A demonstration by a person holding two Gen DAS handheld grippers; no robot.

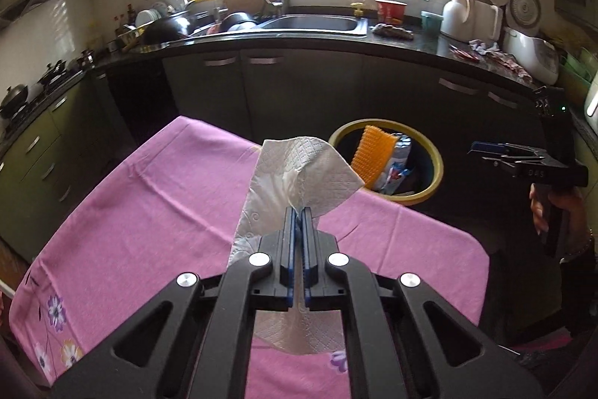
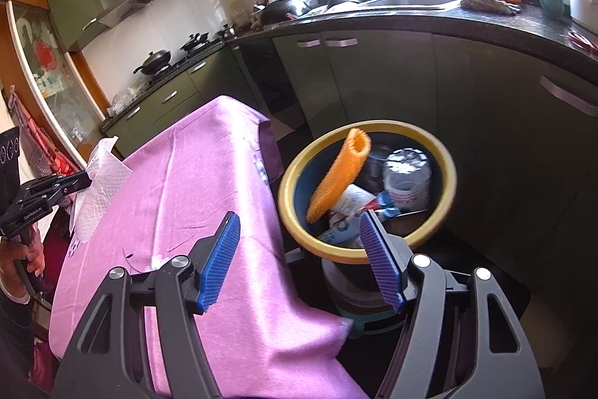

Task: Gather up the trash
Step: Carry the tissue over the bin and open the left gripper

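My left gripper (image 1: 298,212) is shut on a white paper towel (image 1: 299,174) and holds it above the pink tablecloth (image 1: 149,212). It shows at the left edge of the right wrist view (image 2: 84,180) with the paper towel (image 2: 99,186) hanging from it. The yellow-rimmed trash bin (image 1: 435,167) stands past the table's far right corner and holds an orange foam sleeve (image 1: 372,156), a plastic bottle and wrappers. My right gripper (image 2: 299,223) is open and empty, over the table edge beside the bin (image 2: 295,223); it shows at the right of the left wrist view (image 1: 482,152).
A dark kitchen counter (image 1: 411,42) with a sink (image 1: 314,23), dishes and crumpled wrappers (image 1: 482,49) runs behind the bin. Green cabinets and a stove with pans (image 2: 157,60) line the left wall. The bin sits on a small stool (image 2: 358,305).
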